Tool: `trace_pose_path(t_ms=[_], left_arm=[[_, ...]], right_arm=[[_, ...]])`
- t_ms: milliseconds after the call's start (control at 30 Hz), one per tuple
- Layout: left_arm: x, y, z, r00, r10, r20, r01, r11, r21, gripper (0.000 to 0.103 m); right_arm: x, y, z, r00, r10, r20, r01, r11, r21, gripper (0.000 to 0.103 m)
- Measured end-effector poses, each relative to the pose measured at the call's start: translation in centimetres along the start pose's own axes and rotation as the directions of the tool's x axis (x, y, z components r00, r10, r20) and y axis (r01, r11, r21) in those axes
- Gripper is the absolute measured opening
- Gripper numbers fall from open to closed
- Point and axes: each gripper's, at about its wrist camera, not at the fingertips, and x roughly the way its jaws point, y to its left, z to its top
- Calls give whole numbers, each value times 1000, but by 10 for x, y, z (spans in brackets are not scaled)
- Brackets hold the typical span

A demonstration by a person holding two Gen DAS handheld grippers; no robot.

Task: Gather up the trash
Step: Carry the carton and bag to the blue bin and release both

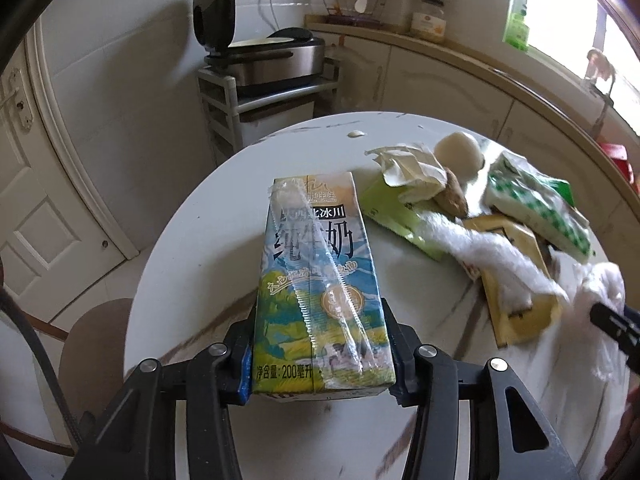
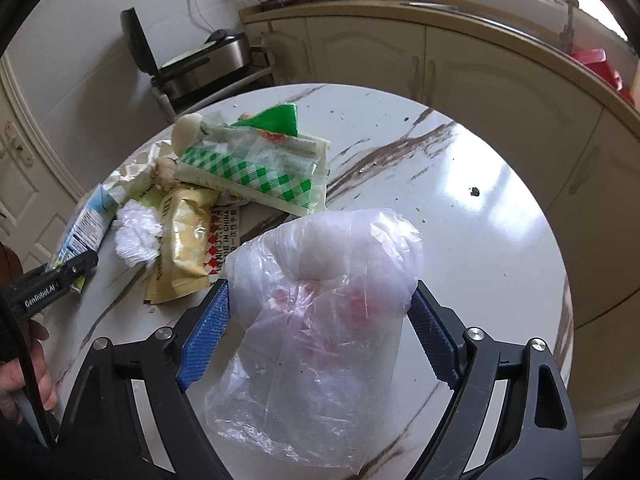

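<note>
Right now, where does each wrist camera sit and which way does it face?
Left wrist: on the left gripper, angled down at the round table; its fingers clamp a milk carton.
Right wrist: on the right gripper, angled down; a plastic bag sits between its fingers; a hand shows.
Shared: the carton, checked packet, each other's gripper.

**What the two handheld tools look like up close**

Both are the same build. The left tool (image 1: pixel 322 344) has matte black linkage arms fanning out in a V, with a round silver screw head at each pivot, two per side. Its fingers (image 1: pixel 242 364) carry blue pads on the inner faces. A dark cable loops down off to its left side.

The right tool (image 2: pixel 320 316) shows the pads (image 2: pixel 206 336) better: bright blue, finely ribbed, long and narrow. In that same view the left one's black body reads "GenRobot.AI" in white lettering.
</note>
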Motion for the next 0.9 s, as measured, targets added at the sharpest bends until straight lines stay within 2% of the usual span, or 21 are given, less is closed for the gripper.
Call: trace_pose_path(t_ms=[333,500,767,900], left_arm=[[-50,-19,-33,999,-31,32,29,997,73,45],[-84,-45,-42,995,-51,91,39,991,131,45],[-114,-99,-51,983,-143,115,112,965,236,46],[-125,-137,-53,971,-212,114,166,933,318,46]], right_arm=[[-25,-12,-12,996,78,39,-79,996,38,85],[-41,-25,-17,991,108,84,-114,991,72,85],[-60,-48,-25,983,121,137,-136,985,108,85],[-80,-78,-32,980,89,176,-116,982,149,85]])
